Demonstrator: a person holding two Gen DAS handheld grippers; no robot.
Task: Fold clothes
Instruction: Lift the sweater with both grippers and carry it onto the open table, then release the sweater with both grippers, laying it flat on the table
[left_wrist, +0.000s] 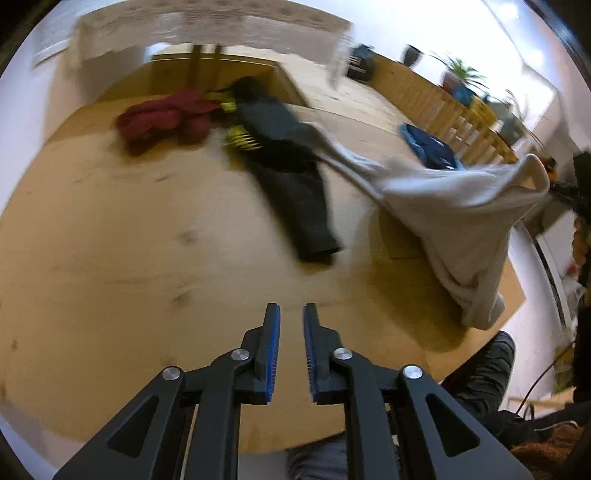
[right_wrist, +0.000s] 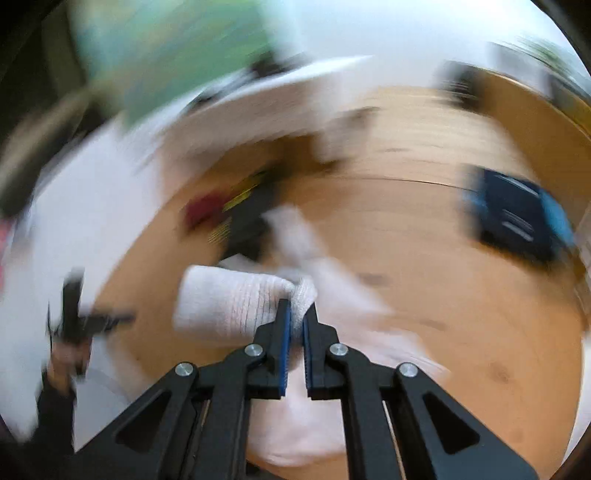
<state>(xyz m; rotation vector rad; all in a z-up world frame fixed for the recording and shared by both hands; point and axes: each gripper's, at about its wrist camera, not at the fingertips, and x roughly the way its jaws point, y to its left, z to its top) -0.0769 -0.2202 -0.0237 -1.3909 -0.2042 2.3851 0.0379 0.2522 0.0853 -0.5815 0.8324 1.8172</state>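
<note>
From the left wrist, the left gripper (left_wrist: 291, 314) hangs tilted down over the bare wooden table (left_wrist: 110, 240), its jaws nearly closed on nothing. The white garment (left_wrist: 443, 206) is lifted at the right, stretching diagonally toward the dark trousers (left_wrist: 291, 173) and a red garment (left_wrist: 162, 120). The right wrist view, very blurred, shows the right gripper (right_wrist: 297, 314) clenched on what seems a ribbed cuff of this white garment.

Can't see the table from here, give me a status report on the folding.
Right claw shut on white garment, lifting it. Left claw nearly shut, empty. Dark trousers and red garment lie unfolded on table.
</note>
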